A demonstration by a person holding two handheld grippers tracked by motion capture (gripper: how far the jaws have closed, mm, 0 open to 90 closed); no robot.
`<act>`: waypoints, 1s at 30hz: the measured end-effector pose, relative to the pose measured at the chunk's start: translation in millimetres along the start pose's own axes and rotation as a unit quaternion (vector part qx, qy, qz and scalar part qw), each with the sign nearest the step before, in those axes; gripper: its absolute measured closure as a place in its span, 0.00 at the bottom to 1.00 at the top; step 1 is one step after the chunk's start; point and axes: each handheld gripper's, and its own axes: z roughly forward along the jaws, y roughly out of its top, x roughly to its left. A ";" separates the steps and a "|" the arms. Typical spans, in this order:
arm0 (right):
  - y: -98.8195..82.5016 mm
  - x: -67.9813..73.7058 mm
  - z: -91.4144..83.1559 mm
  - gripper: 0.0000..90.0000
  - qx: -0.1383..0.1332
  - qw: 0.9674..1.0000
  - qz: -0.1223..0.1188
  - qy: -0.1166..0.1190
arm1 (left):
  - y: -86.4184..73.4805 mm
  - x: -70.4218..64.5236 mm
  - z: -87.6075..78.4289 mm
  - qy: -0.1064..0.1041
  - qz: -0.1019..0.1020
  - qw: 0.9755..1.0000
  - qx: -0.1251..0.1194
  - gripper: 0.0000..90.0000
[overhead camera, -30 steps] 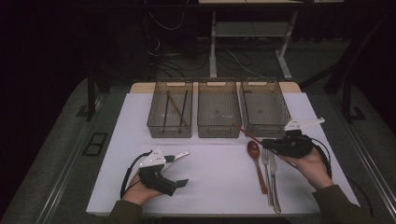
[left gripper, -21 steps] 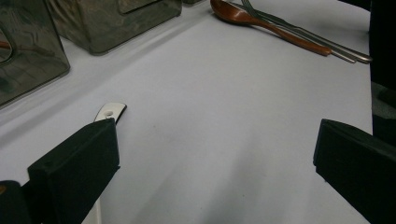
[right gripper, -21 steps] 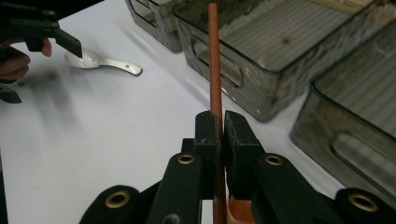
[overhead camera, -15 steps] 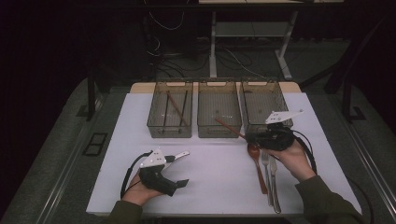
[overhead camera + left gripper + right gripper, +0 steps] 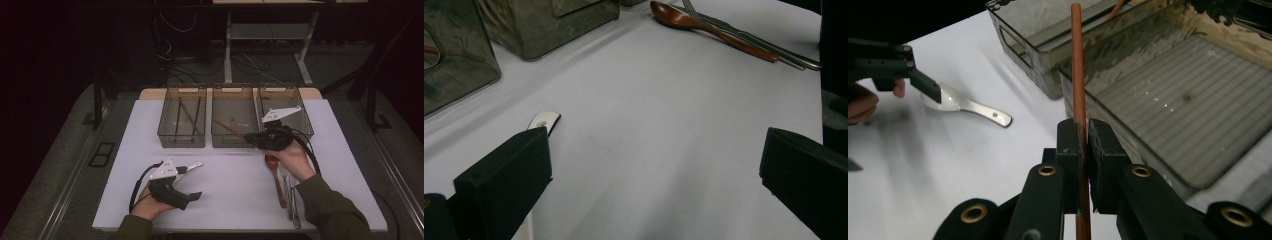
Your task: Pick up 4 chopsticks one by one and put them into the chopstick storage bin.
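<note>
The right tongs [image 5: 1080,145] are clamped on a brown chopstick [image 5: 1077,60], held over the middle bin [image 5: 235,117], probably bound for the left bin [image 5: 182,120], which holds similar sticks. The left tongs [image 5: 654,170] rest spread wide and empty on the worktop [image 5: 225,190].

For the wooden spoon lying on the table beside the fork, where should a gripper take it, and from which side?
Take the wooden spoon mid-handle from above. It lies flat, its handle slim and straight, the fork close along its right, so one of the fingers goes on its free left side and the other into the narrow gap.
</note>
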 end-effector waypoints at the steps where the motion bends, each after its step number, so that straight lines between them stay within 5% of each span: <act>1: 3.3 0.5 2.9 0.94 0.002 1.000 0.000 0.000 | 0.0 -0.1 0.1 0.000 0.000 1.000 0.000 0.00; 30: 83.0 2.8 98.0 0.94 0.028 0.999 0.012 -0.028 | 1.0 -1.0 0.0 -0.005 -0.002 1.000 -0.009 0.00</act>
